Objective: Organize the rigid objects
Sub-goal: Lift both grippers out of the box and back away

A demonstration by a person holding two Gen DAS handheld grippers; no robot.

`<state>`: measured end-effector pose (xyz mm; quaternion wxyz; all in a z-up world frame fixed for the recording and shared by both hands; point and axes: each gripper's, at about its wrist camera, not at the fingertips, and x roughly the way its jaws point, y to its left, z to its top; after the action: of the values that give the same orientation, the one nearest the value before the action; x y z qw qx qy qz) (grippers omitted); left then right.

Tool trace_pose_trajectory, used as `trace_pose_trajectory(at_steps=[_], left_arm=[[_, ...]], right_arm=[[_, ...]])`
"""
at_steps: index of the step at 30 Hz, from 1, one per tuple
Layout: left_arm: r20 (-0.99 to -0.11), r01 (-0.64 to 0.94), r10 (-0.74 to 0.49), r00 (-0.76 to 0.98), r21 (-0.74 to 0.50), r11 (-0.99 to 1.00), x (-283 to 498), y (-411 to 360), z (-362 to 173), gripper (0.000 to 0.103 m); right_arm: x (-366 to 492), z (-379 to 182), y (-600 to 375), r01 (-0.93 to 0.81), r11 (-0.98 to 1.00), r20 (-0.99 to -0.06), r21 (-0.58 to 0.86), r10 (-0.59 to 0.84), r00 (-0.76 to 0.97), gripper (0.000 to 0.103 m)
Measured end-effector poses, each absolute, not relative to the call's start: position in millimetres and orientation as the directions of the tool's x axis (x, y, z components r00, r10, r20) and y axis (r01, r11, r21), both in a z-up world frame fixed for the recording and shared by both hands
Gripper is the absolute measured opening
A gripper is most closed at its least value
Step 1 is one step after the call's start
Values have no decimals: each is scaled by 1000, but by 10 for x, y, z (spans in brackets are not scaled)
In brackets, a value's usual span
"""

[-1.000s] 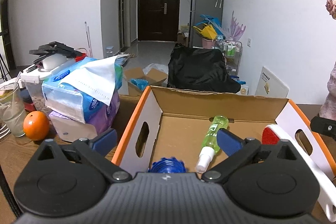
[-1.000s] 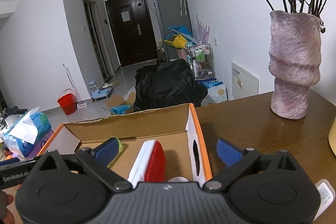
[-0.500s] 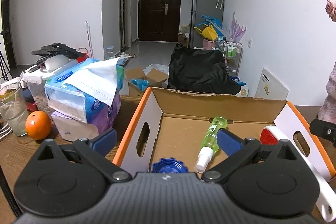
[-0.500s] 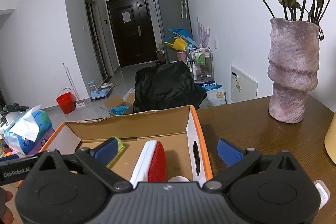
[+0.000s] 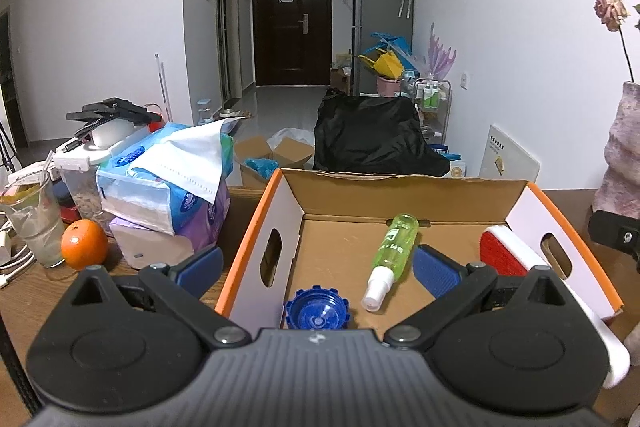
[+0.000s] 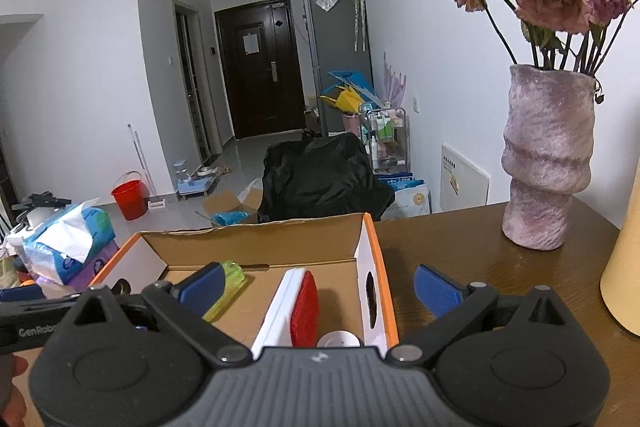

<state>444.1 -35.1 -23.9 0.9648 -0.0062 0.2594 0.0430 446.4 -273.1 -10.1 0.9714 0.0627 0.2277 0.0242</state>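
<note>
An open cardboard box with orange rims [image 5: 276, 187] [image 6: 378, 255] stands on the wooden table. Inside lie a green spray bottle [image 5: 394, 243] [image 6: 226, 287], a blue ridged cap [image 5: 317, 313] and a white brush with red bristles [image 5: 502, 253] [image 6: 298, 303]. A white round lid [image 6: 340, 339] shows at the box's near right corner. My left gripper [image 5: 318, 263] is open and empty, held over the box's near left wall. My right gripper [image 6: 318, 285] is open and empty, held over the box's near right wall.
Tissue packs [image 5: 168, 179], an orange [image 5: 84, 245], a glass [image 5: 34, 219] and a plastic container [image 5: 80, 179] crowd the table left of the box. A pink vase with dried roses [image 6: 546, 163] stands to the right, with a yellow object [image 6: 624, 267] at the far right edge.
Both grippers have risen and drawn back a little, so the box sits lower in both views. Both stay open. The objects in the box have not moved.
</note>
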Motion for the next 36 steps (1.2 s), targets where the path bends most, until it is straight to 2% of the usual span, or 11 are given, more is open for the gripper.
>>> trace_pose_trajectory(at_steps=[14,36], left_arm=[[-493,-65,65,868,17,998,4009,-404,-196,103],[-505,-58,62,861,23,998,3160,-366,-249,103]], right_arm=[[3999,-29,-2717,-34,994,-416,105,75,906,101],[3103,-125,-2663,-71,997,-433,43,83,897,101]])
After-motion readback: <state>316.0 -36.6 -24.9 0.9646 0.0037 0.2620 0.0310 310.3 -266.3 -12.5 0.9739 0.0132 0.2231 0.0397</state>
